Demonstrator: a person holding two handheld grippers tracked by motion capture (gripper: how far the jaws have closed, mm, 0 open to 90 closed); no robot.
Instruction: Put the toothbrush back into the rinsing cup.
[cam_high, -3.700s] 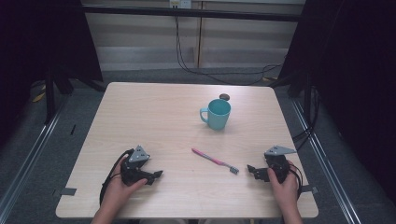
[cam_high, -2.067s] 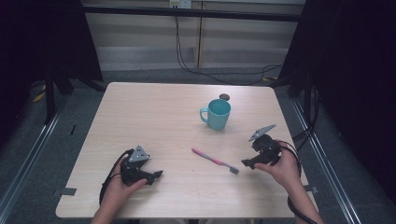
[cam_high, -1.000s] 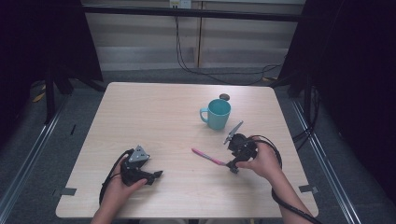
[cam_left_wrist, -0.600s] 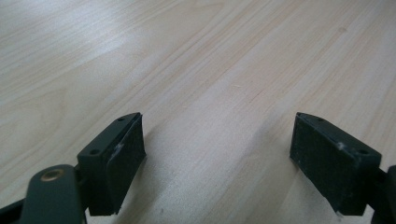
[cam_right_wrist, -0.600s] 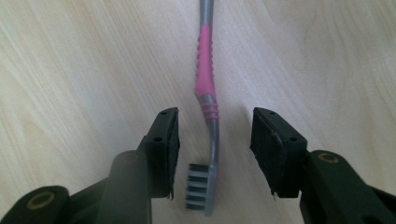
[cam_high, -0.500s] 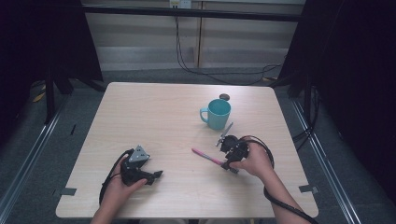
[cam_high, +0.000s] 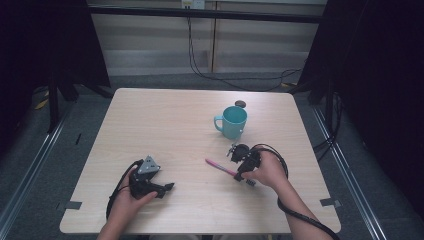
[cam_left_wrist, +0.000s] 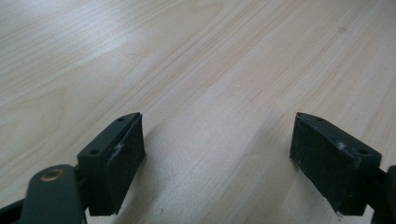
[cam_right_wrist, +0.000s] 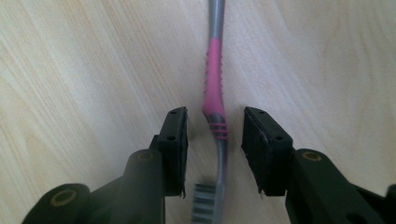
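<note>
The toothbrush (cam_right_wrist: 215, 100) lies flat on the surface (cam_high: 165, 125), a little to the right of its middle and towards your side, with the pink-and-grey handle running away to the left in the high view (cam_high: 220, 167) and the bristle head at your right hand. In the right gripper view the neck of the brush sits squarely between the two black jaws of your right hand-held gripper (cam_right_wrist: 215, 140). The pink grip stretches off ahead of them and the white bristles show low down near the picture's bottom edge. Those jaws have just been closing and now stand narrow, but a strip of bare wood shows on either side of the neck, so the pads are not yet pressing on the brush. The brush rests on the wood, not lifted.

In the high view your right hand-held gripper (cam_high: 240, 165) points down at the surface, with your hand wrapped around it and its cable looping back along your forearm.

Just beyond it, farther from you, stands a teal mug (cam_high: 233, 121), upright, handle turned to the left, near the brush but not touching it. A small dark round object (cam_high: 240, 104) lies on the surface just behind the mug.

Well apart, at the near left of the surface, your left hand-held gripper (cam_high: 167, 187) rests low on the wood. Its jaws stand wide (cam_left_wrist: 217, 154) with nothing but bare surface between them.
</note>
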